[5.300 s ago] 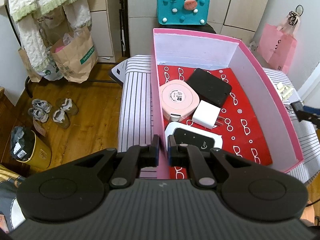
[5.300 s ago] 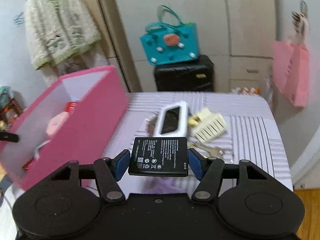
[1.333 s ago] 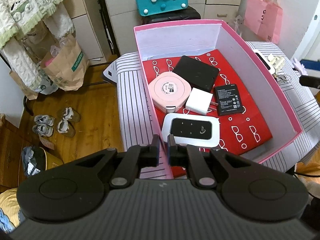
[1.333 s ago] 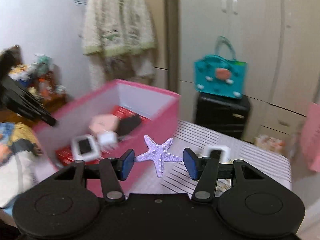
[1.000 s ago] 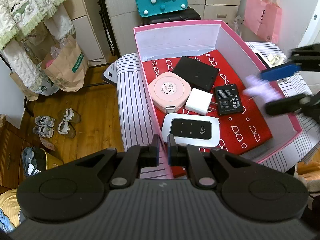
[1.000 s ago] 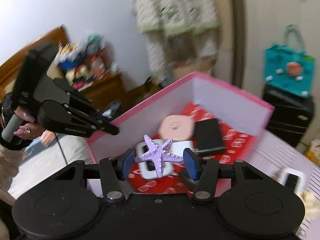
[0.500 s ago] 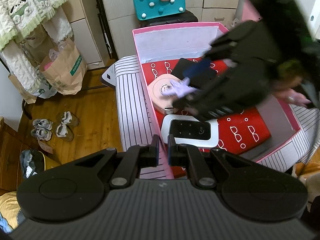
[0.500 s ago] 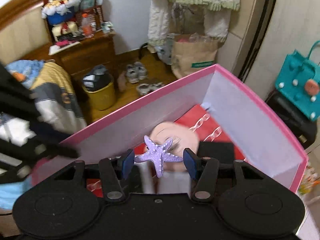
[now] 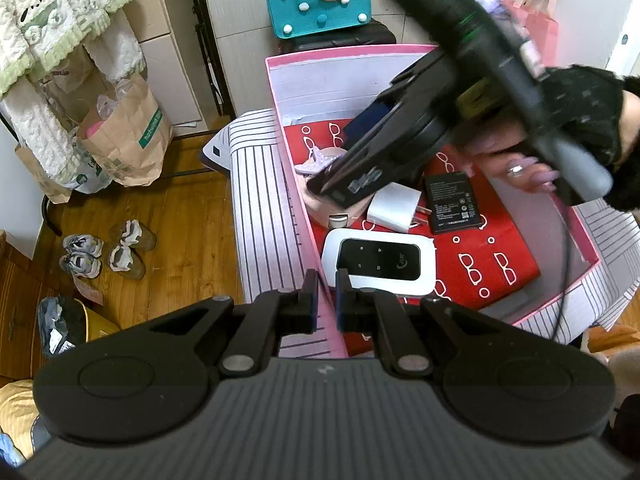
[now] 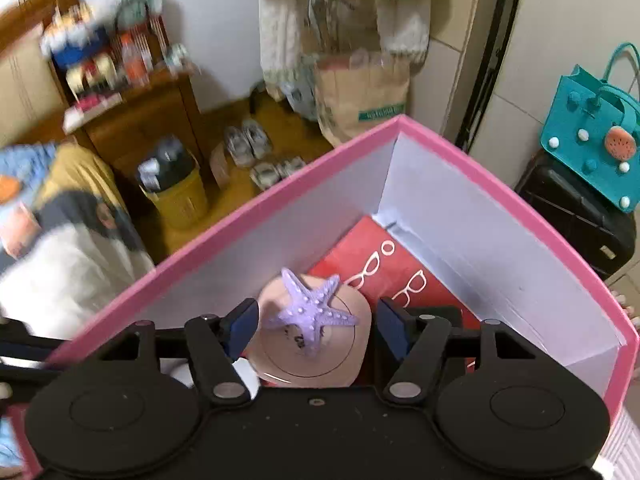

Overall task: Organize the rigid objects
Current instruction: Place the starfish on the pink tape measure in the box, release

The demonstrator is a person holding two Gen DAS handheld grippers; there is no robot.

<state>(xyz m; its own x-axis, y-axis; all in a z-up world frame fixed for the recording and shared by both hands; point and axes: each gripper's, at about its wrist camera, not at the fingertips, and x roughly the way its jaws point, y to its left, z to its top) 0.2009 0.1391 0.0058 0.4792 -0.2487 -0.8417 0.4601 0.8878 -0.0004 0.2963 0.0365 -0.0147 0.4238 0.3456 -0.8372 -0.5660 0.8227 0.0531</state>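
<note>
A pink box [image 9: 344, 50] [image 10: 480, 160] with a red patterned floor stands on a striped table. My left gripper [image 9: 326, 300] is shut on its near left wall. Inside lie a pink round device [image 9: 320, 208] [image 10: 312, 360], a white charger [image 9: 394, 206], a black battery [image 9: 452, 200] and a white router [image 9: 378, 260]. My right gripper [image 10: 316, 320] [image 9: 340, 152] reaches down into the box with its jaws opening. The purple starfish [image 10: 310, 312] [image 9: 320, 160] lies on the pink round device between the blue pads, which stand apart from it.
A person's hand [image 9: 520, 160] holds the right gripper over the box. The striped tablecloth [image 9: 260, 200] shows left of the box. A teal bag [image 9: 320, 0] stands behind; a paper bag [image 9: 124, 132], shoes [image 9: 104, 248] and a yellow bin [image 10: 176, 196] are on the wooden floor.
The right gripper swung over the box and came down to the pink round device. Its jaws spread and let go of the starfish. The left gripper kept still.
</note>
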